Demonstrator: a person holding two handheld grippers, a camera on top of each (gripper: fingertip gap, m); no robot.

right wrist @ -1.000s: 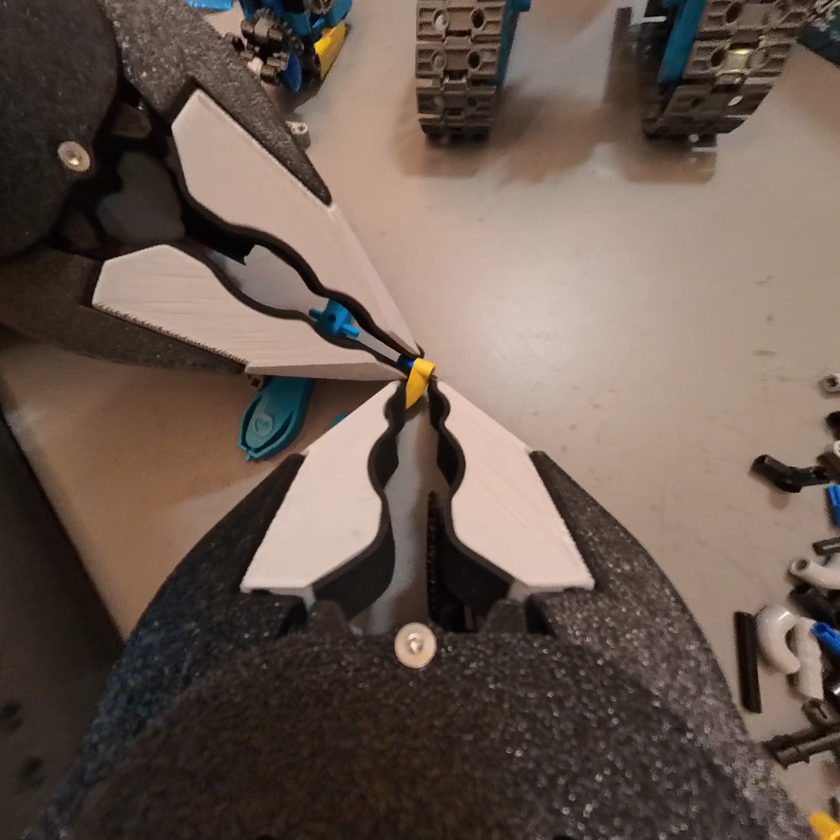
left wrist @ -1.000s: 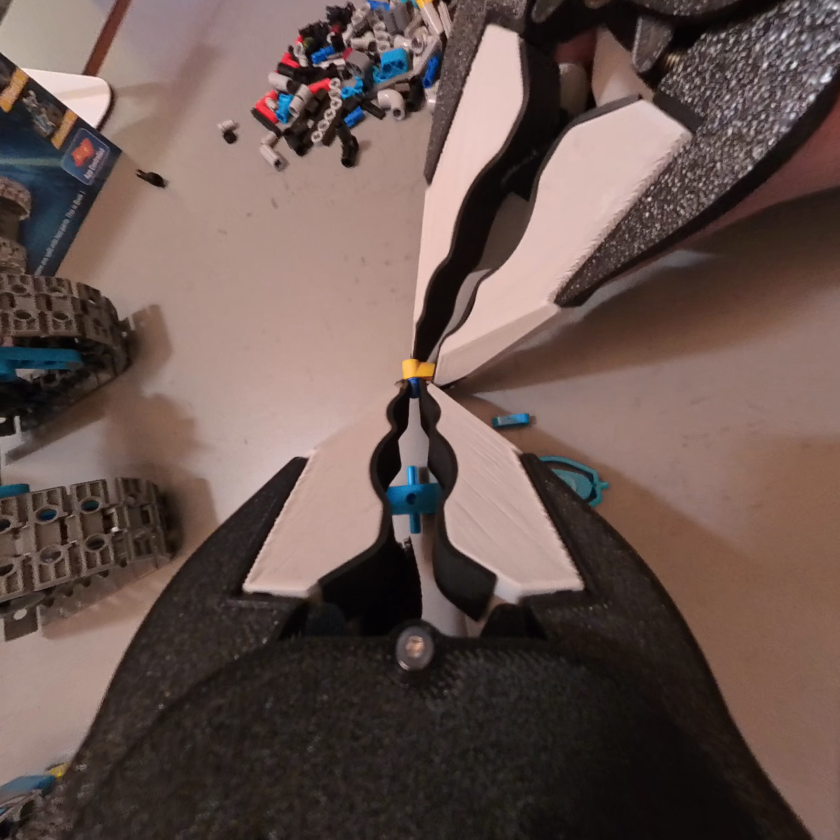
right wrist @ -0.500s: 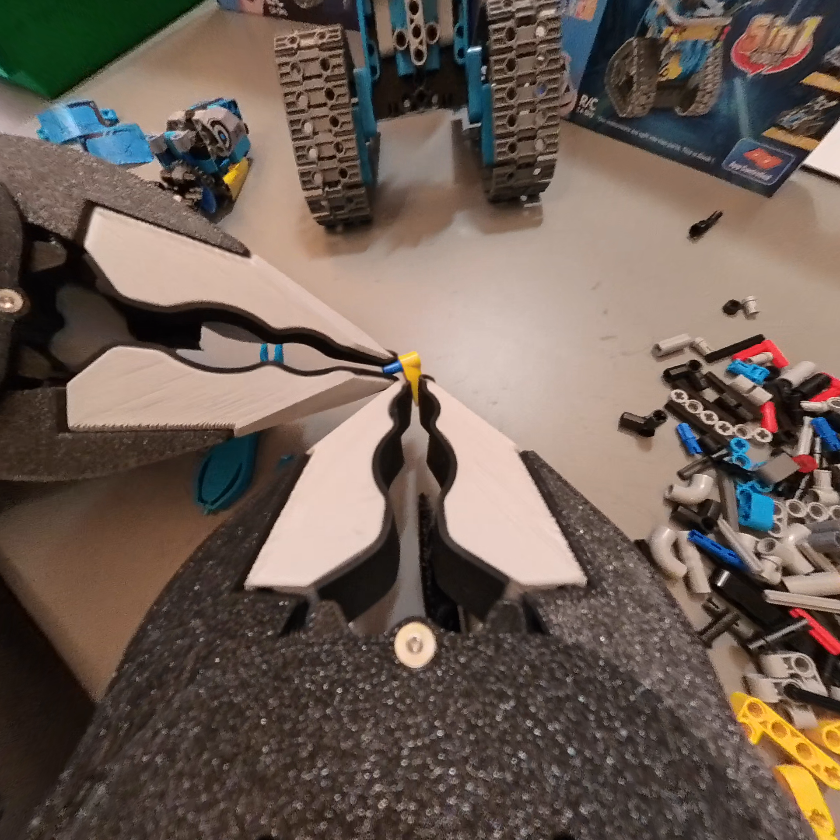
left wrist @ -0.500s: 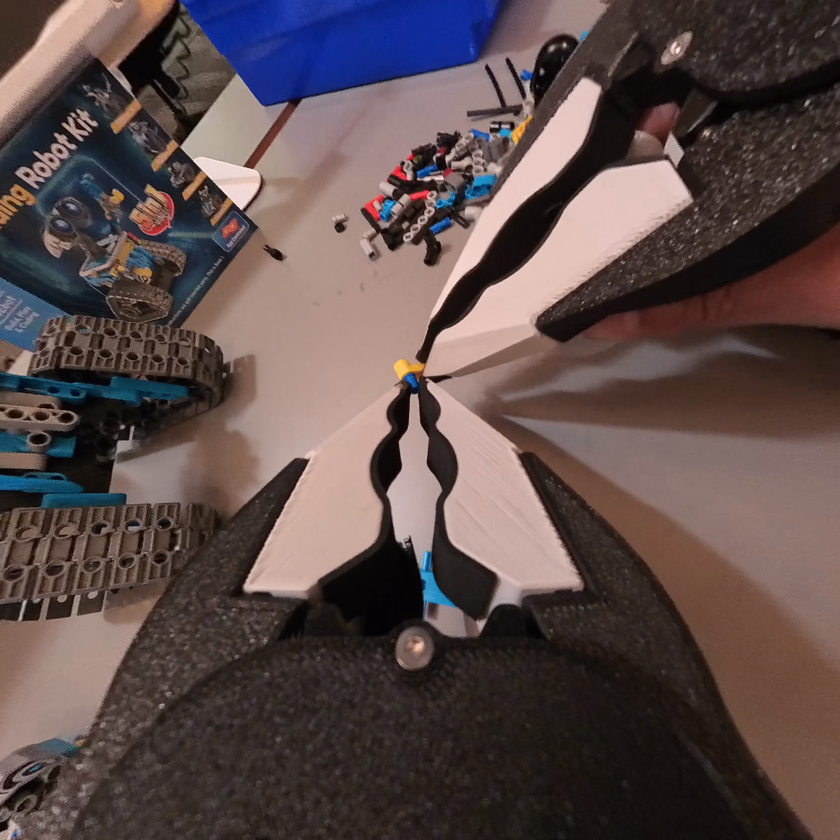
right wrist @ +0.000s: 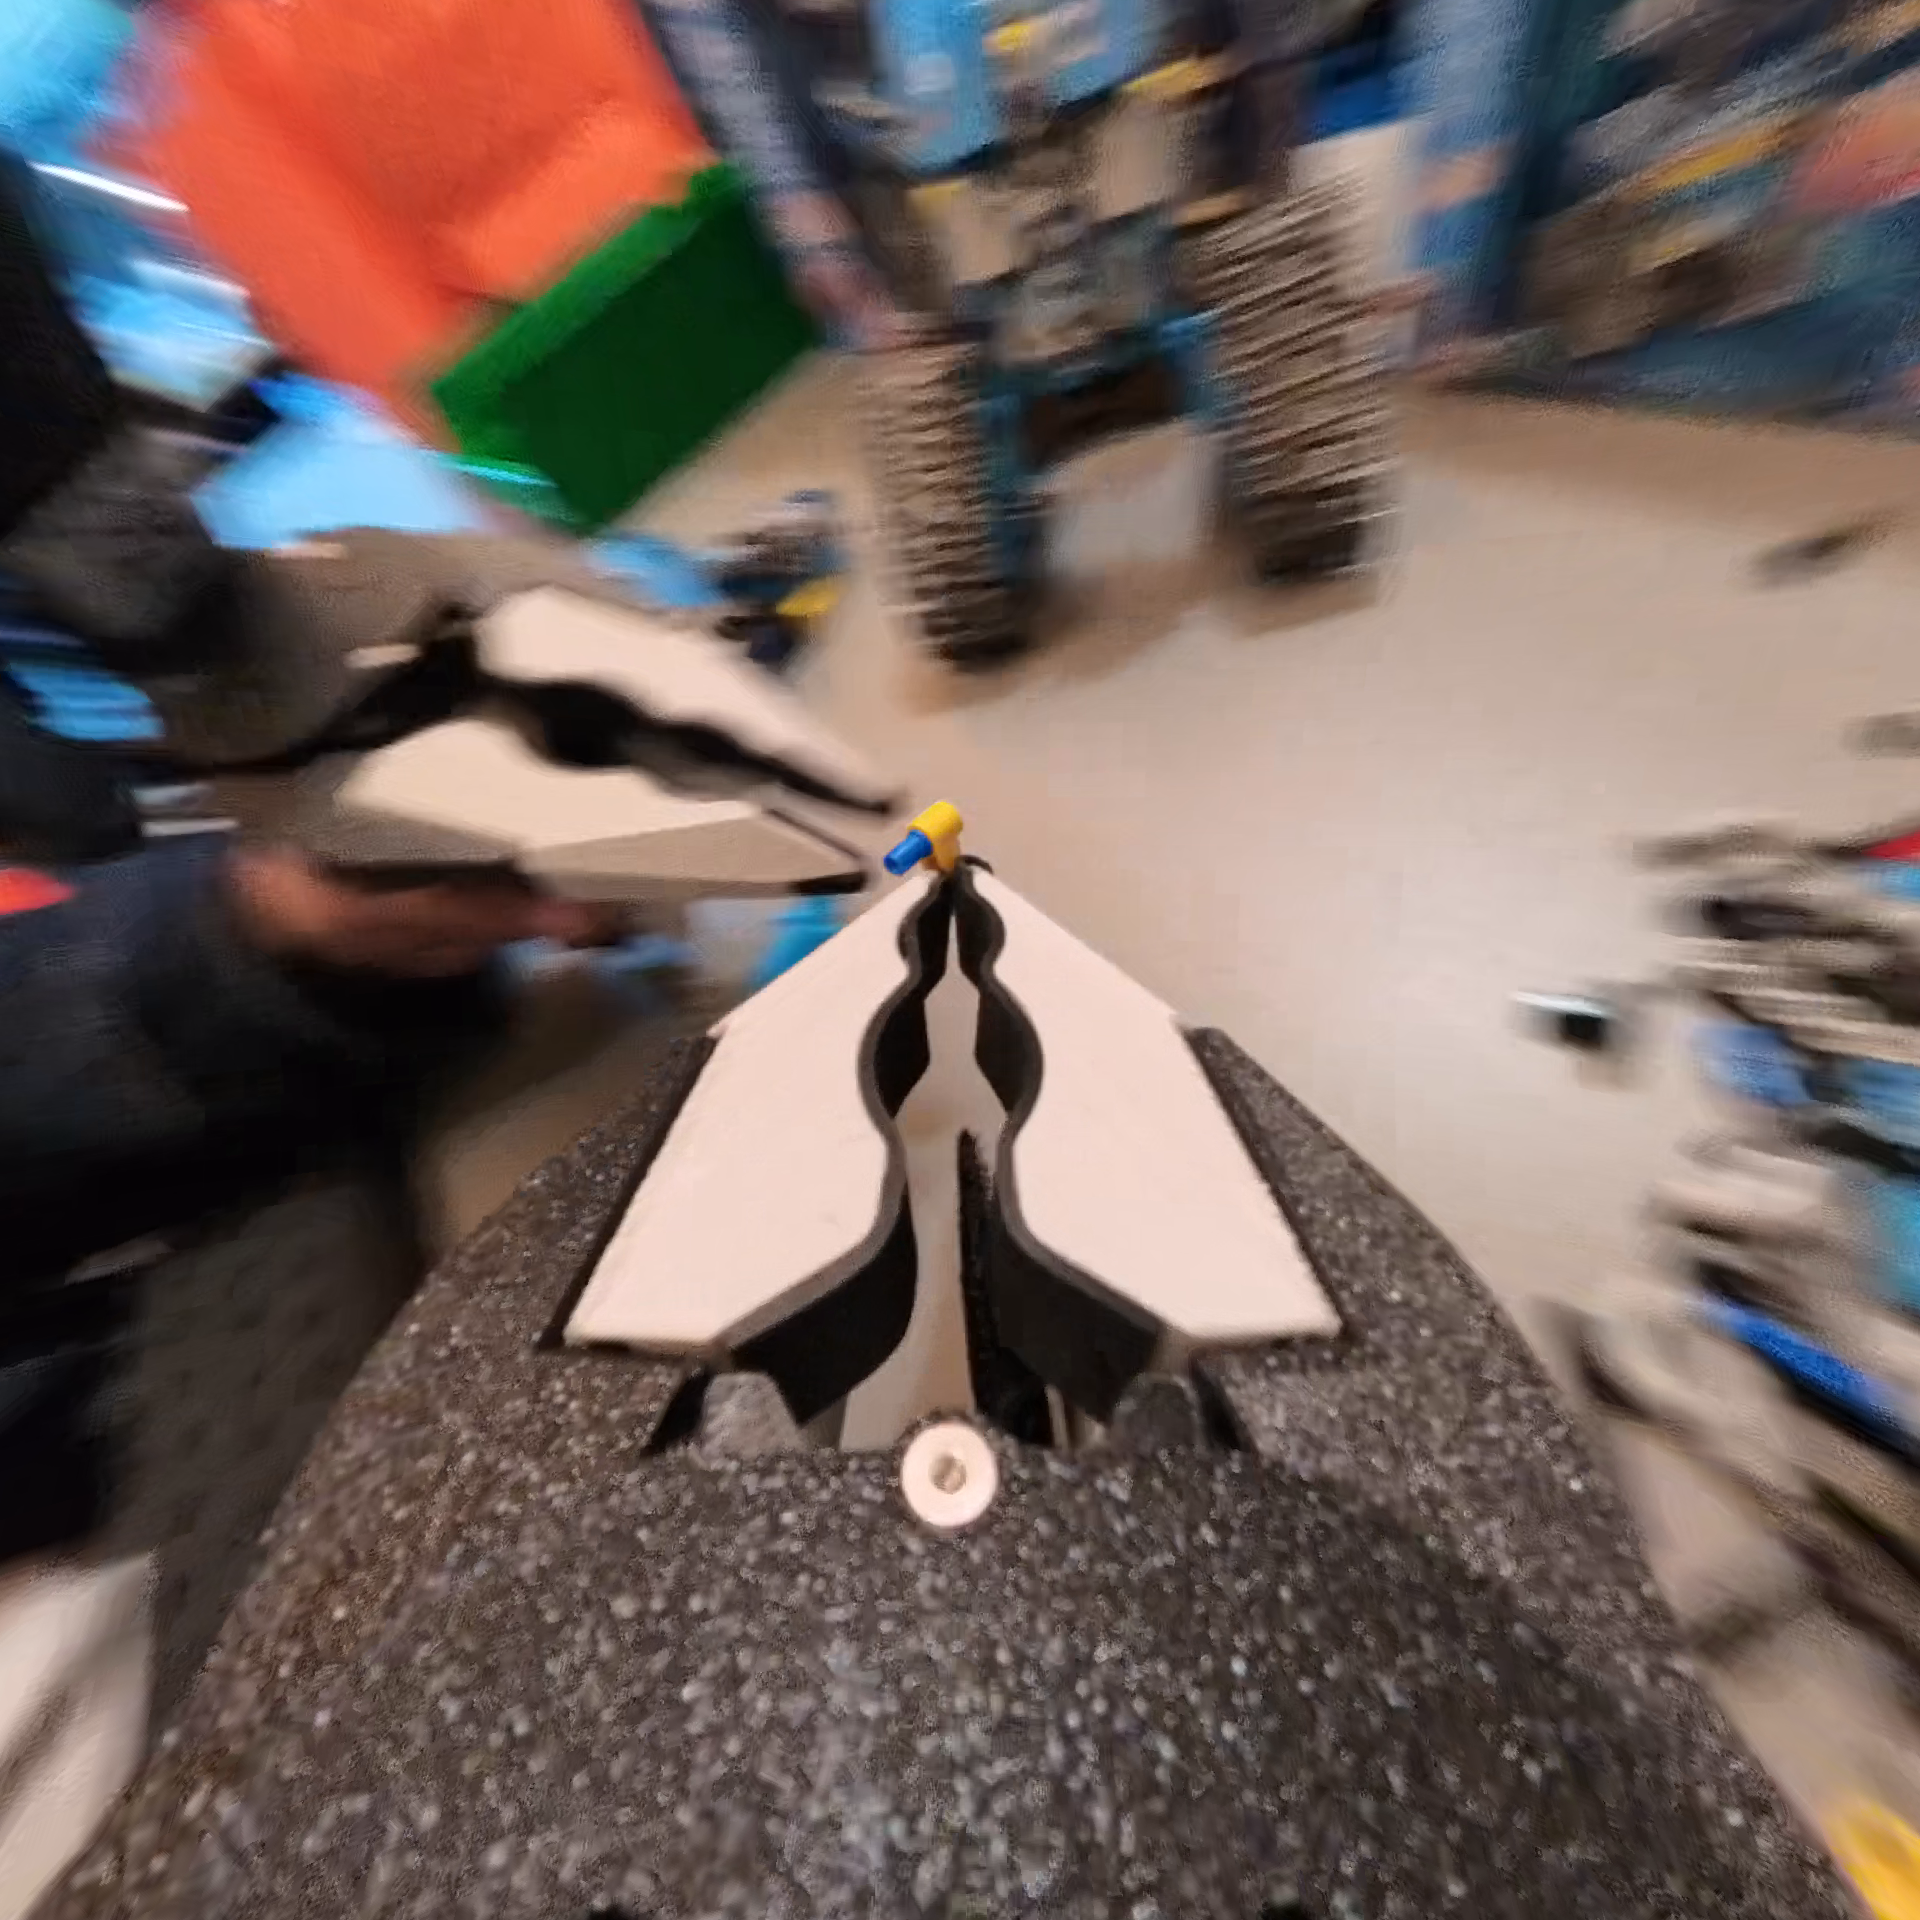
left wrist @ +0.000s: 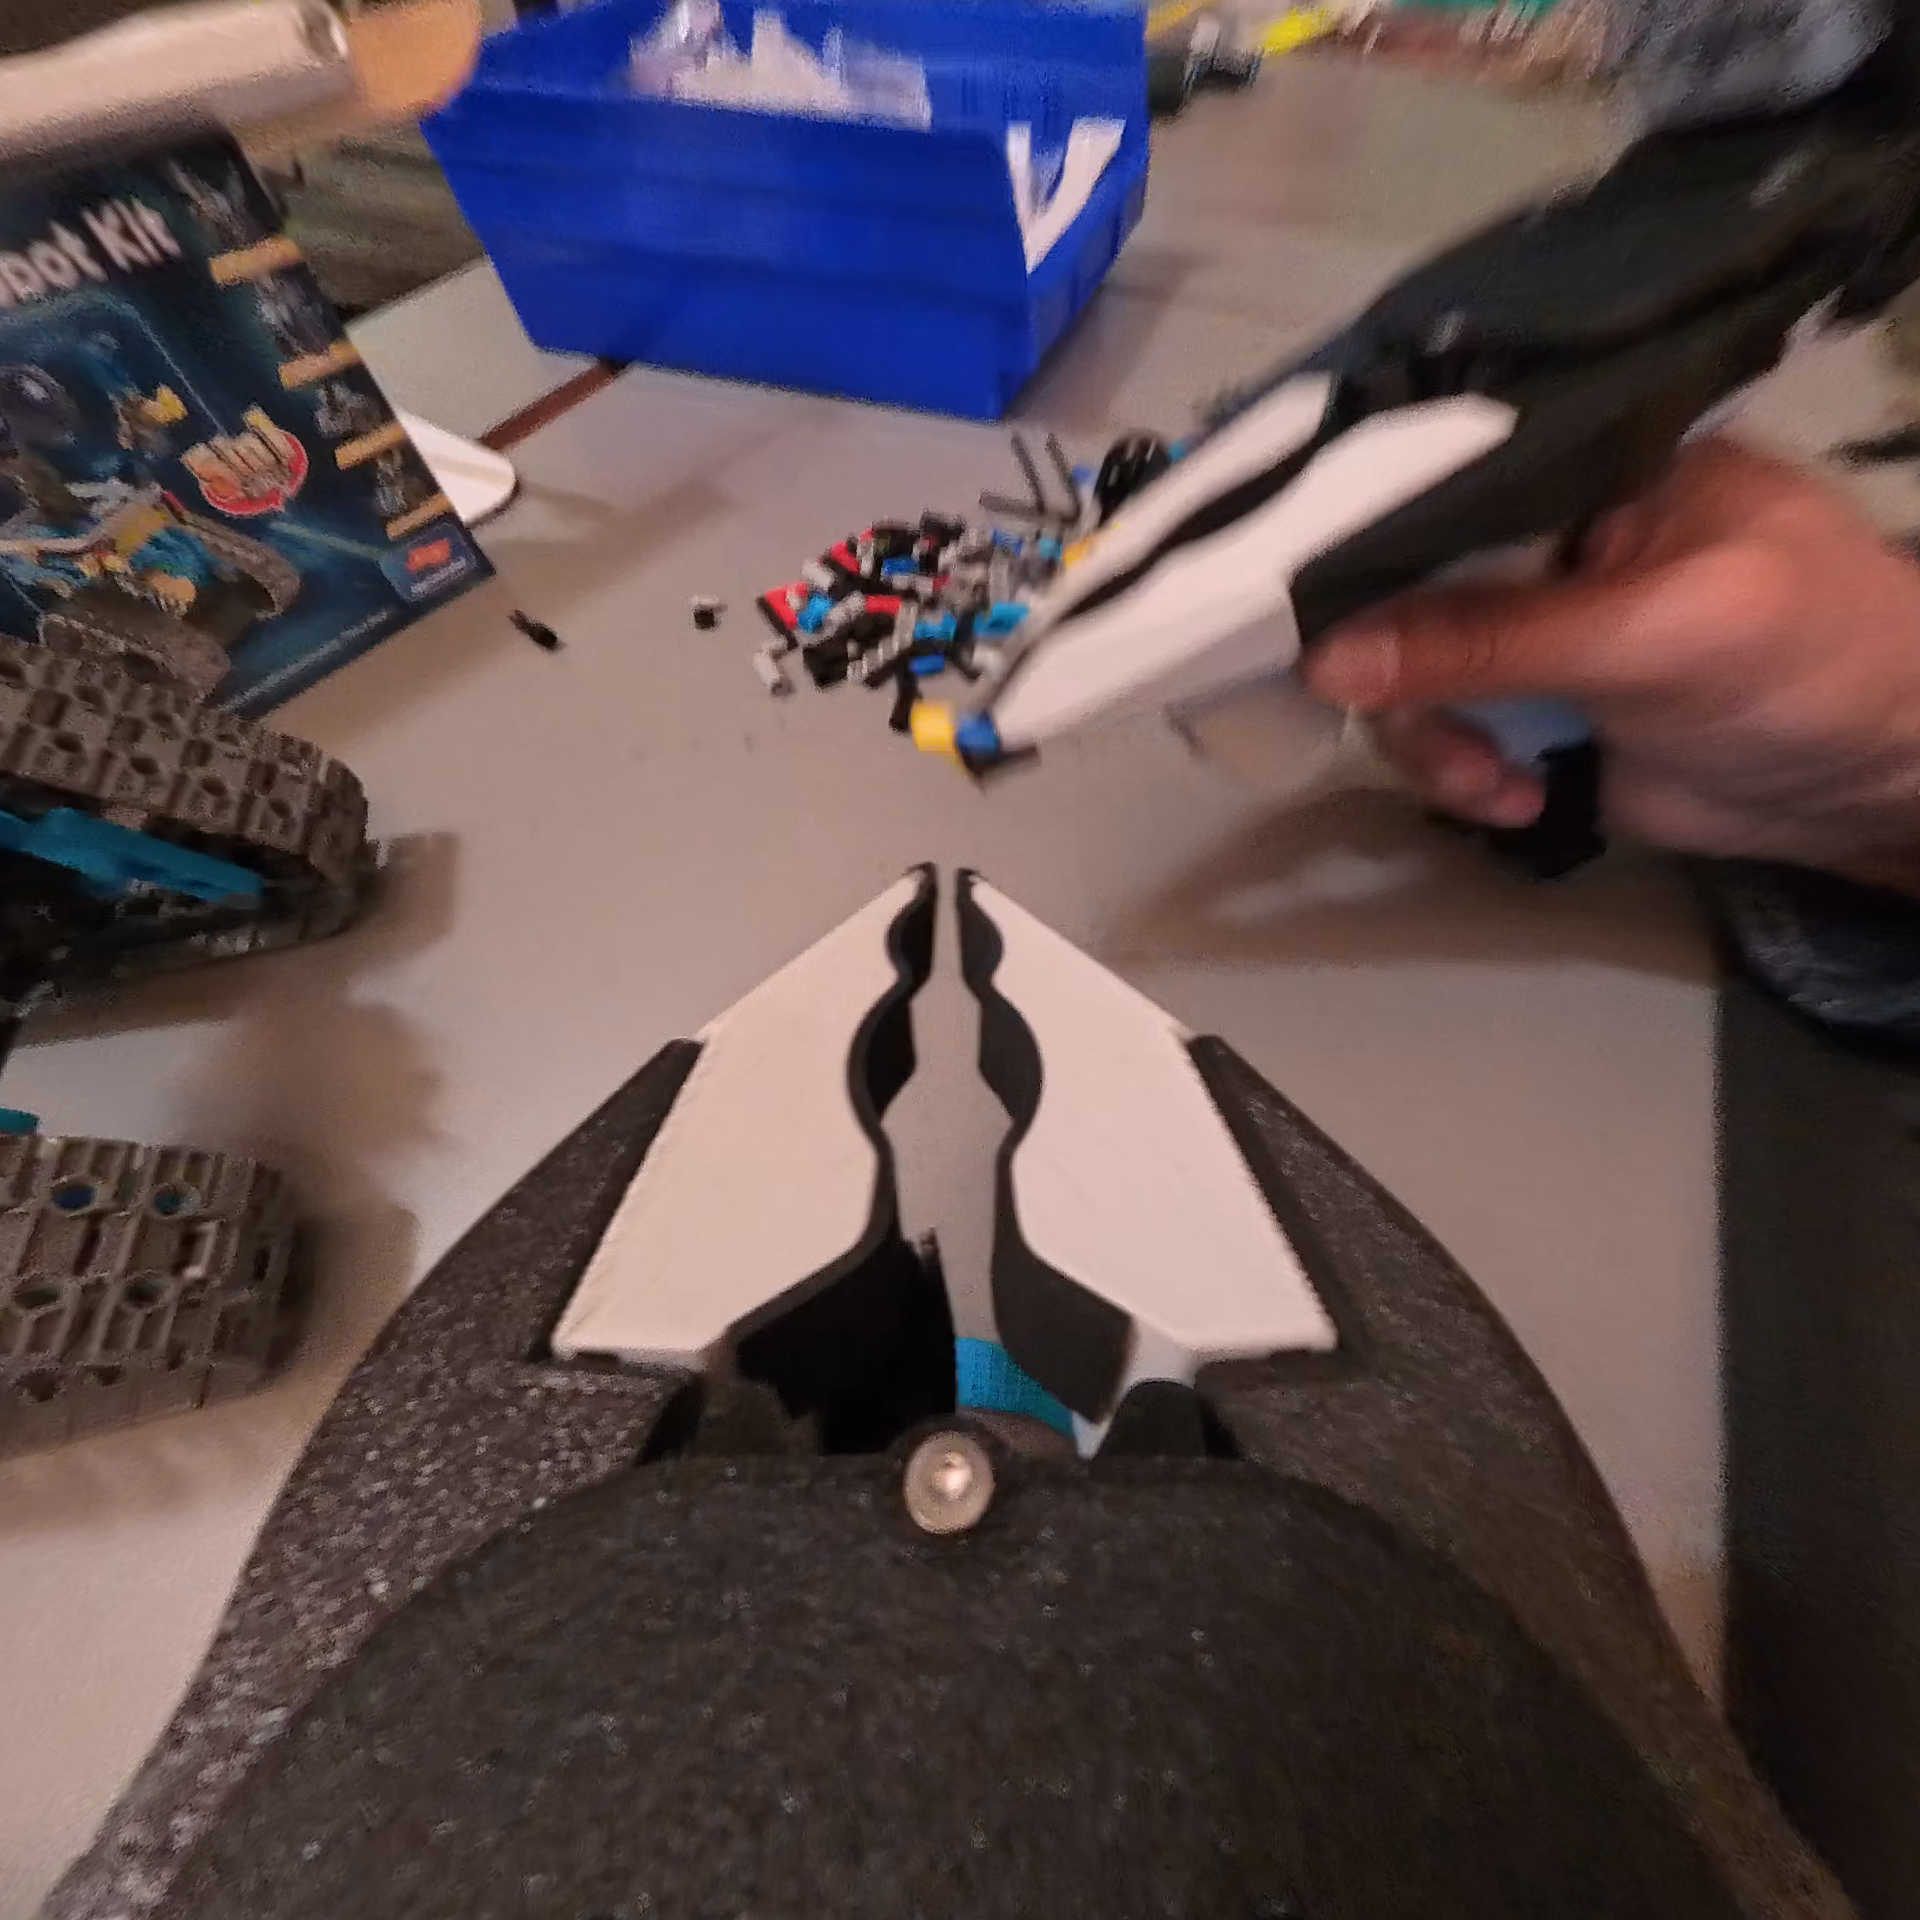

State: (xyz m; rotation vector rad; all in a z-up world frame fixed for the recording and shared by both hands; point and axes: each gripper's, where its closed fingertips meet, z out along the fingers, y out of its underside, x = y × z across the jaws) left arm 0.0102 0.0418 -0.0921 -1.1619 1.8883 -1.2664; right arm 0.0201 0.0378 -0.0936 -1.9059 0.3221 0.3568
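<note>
My right gripper (right wrist: pixel 951 883) is shut on a small yellow connector piece (right wrist: pixel 935 826) with a blue pin (right wrist: pixel 902 854) sticking out of its left side. It holds the piece in the air above the beige table (left wrist: pixel 675 810). In the left wrist view the right gripper (left wrist: pixel 987 743) is up and to the right, held by a hand (left wrist: pixel 1662 665), with the yellow piece (left wrist: pixel 933 724) at its tip. My left gripper (left wrist: pixel 943 875) is empty, its jaws a narrow gap apart. It also shows blurred in the right wrist view (right wrist: pixel 868 842), just left of the yellow piece.
A pile of small black, red, blue and grey parts (left wrist: pixel 894 613) lies behind. A blue bin (left wrist: pixel 790 208) stands at the back. A kit box (left wrist: pixel 208 436) and a grey tracked vehicle (left wrist: pixel 156 769) are at the left. A green bin (right wrist: pixel 623 353) is blurred. The grey tracked vehicle (left wrist: pixel 156 769) is about 20 cm from both grippers' fingertips. My right wrist view (right wrist: pixel 1279 372) looks at it from another angle.
The two grippers have come apart. The left has let go of the blue pin, which now sits in the yellow piece held by the right. Both views have tilted up.
</note>
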